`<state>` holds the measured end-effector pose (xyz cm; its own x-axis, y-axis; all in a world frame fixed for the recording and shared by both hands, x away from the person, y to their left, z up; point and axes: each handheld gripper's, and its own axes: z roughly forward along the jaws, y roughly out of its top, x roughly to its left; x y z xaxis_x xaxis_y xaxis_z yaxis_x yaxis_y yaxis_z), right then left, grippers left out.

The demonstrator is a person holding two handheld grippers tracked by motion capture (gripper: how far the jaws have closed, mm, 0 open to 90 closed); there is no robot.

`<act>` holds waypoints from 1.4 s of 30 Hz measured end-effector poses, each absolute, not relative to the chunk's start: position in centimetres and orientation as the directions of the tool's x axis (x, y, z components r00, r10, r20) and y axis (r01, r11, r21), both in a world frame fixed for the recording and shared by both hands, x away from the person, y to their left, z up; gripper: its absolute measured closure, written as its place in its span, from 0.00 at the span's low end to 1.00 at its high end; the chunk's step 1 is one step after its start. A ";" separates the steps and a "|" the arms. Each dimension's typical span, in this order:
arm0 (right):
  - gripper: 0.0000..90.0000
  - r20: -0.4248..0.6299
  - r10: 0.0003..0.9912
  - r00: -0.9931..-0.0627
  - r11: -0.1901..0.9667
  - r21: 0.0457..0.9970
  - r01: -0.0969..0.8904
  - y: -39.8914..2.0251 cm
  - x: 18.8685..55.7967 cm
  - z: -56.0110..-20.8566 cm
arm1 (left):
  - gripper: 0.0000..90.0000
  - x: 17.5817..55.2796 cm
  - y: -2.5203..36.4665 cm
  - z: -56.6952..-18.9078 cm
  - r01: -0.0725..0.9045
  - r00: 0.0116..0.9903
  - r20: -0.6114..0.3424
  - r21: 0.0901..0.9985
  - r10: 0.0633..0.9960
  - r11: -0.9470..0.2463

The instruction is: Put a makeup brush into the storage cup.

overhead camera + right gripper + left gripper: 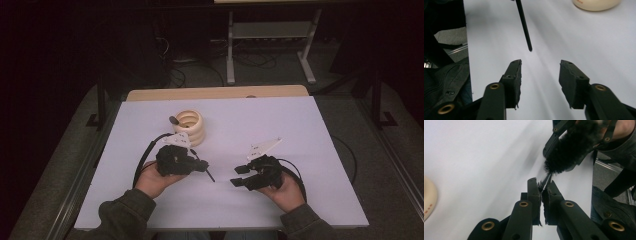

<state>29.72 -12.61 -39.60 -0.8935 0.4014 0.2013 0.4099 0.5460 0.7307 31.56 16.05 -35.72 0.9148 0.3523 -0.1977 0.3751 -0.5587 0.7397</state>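
Observation:
My left gripper (pixel 202 167) (pixel 541 186) is shut on a thin black rod (pixel 210 175) (pixel 547 180) near the table's front left. The rod's free, rounded end (pixel 524 25) slants down toward my right gripper (pixel 239 176) (pixel 540 63), a short way off. That gripper is open and has nothing between its jaws. In the left gripper view the rod runs up into a dark, fuzzy blur (pixel 566 152) in front of the right hand. I cannot tell what the blur is. A cream stack of rings (pixel 190 127) (pixel 427 197) (pixel 596 3) stands just behind the left gripper.
A small dark piece (pixel 174 120) sticks out at the cream stack's top left rim. The white tabletop (pixel 280 125) has a wooden strip (pixel 215 92) along its back edge. Beyond it are cables and a metal frame (pixel 270 35) on the floor.

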 end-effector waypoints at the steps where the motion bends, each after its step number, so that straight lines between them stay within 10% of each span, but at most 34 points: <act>1: 0.54 0.206 0.406 -0.890 0.542 0.730 0.416 -12.9 29.8 -39.6 | 0.94 31.7 16.1 -35.7 0.374 0.915 -0.194 0.737 0.355 -0.562; 42: 0.31 0.161 0.602 -0.782 0.431 0.759 0.488 -19.2 28.9 -39.3 | 0.94 36.8 17.7 -30.9 0.477 0.832 -0.188 0.723 0.522 -0.500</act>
<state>28.86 -19.21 -39.28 -0.7822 0.6018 0.1613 0.4884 0.4315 0.7585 36.82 17.72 -30.88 0.8319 0.5221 -0.1882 0.4773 -0.4999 0.7227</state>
